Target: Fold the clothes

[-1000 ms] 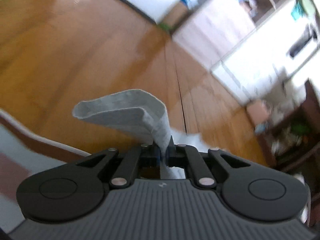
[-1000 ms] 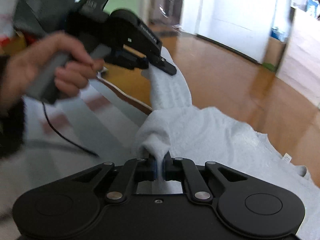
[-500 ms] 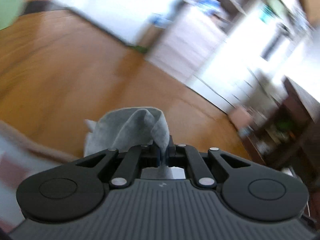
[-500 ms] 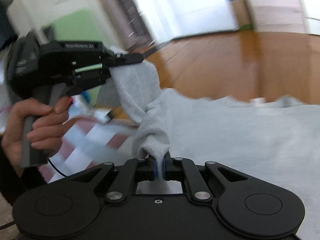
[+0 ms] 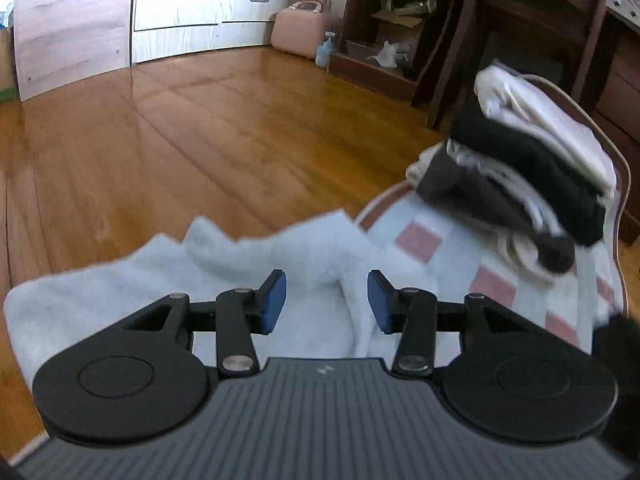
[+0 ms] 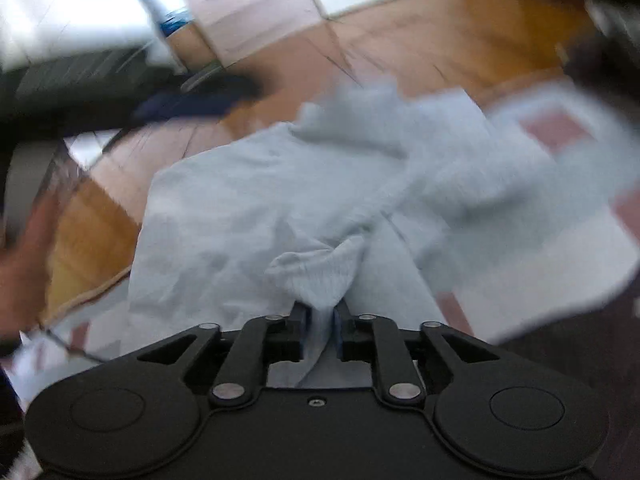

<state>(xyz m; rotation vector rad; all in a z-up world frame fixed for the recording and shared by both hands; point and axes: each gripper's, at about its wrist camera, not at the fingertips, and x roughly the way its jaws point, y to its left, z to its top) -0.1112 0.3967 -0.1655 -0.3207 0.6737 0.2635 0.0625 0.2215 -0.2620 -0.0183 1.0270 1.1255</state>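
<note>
Now the left gripper (image 5: 327, 301) stands wide open with nothing between its blue pads (image 5: 273, 300); a second ago it was pinching a fold of the pale grey garment (image 5: 248, 280), so it has just let go. The garment lies rumpled on the checked cloth (image 5: 452, 240), part of it hanging over the edge above the wooden floor (image 5: 160, 120). The right gripper (image 6: 320, 326) remains closed on a ribbed edge of the same garment. A stack of clothes (image 5: 532, 168) sits just beyond. Judging by the release, one fold seems laid, though the cloth looks uneven and the right view is blurred
</note>
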